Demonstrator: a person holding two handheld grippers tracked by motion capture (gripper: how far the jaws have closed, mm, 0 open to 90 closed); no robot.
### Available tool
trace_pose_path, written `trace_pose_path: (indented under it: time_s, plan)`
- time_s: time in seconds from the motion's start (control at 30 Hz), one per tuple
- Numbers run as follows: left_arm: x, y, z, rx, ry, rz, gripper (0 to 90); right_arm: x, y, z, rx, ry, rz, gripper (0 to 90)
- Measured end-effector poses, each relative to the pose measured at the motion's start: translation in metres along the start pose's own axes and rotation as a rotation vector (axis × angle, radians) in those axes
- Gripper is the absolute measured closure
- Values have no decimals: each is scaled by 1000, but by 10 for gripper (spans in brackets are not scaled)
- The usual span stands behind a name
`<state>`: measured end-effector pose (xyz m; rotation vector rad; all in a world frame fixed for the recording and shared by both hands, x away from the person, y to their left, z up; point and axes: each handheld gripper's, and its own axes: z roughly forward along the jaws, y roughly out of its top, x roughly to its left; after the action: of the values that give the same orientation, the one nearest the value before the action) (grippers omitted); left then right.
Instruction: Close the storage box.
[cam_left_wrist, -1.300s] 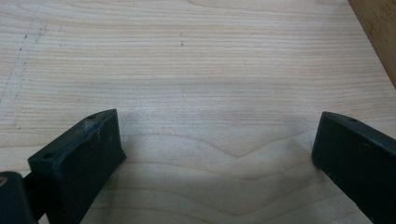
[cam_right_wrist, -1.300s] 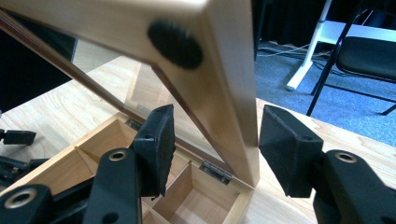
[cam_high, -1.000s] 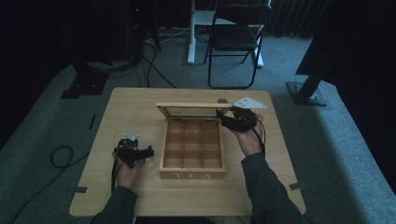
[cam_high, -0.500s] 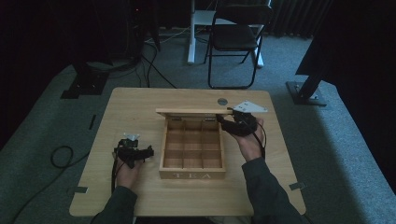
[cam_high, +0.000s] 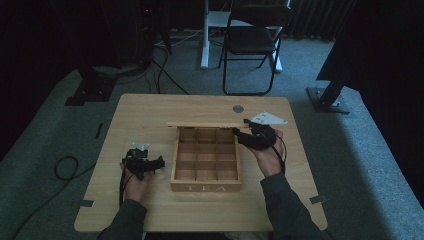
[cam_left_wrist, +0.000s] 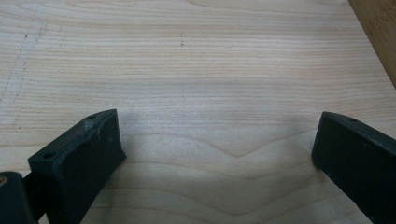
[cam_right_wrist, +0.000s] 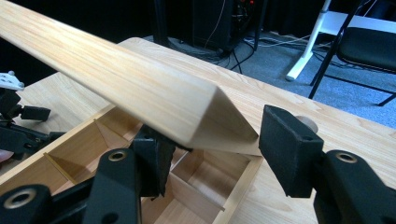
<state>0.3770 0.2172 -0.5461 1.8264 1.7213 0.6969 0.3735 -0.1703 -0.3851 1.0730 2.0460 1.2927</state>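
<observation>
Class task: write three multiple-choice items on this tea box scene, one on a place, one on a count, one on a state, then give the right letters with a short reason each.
1. Where does the left gripper sit?
A. on the table left of the tea box
B. inside the box
C. on the chair

2. How many compartments does the tea box have?
A. four
B. six
C. nine

3. How does the lid stand?
A. shut flat
B. raised, box open
C. lying off the box on the floor

Key: 1 A, the high view shows it on the bare table beside the box. 2 C, the dividers make three rows of three. 3 B, the right gripper is at the raised lid's corner and the compartments lie open.
</observation>
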Motion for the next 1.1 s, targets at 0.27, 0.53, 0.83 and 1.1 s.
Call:
trace_pose_path:
  time_s: [0.27,0.53,0.83,1.1]
  plan:
    - [0,0,0,0,0,2,17,9,-3,-4,14,-32,-55,444]
    - [0,0,0,-1,1,-1,17,11,-9,-6,19,-19,-51,440]
    - [0,0,0,-4,2,-2,17,13,-14,-10,20,-9,-41,437]
    - [0,0,0,-1,2,1,17,14,-19,-12,24,2,-34,432]
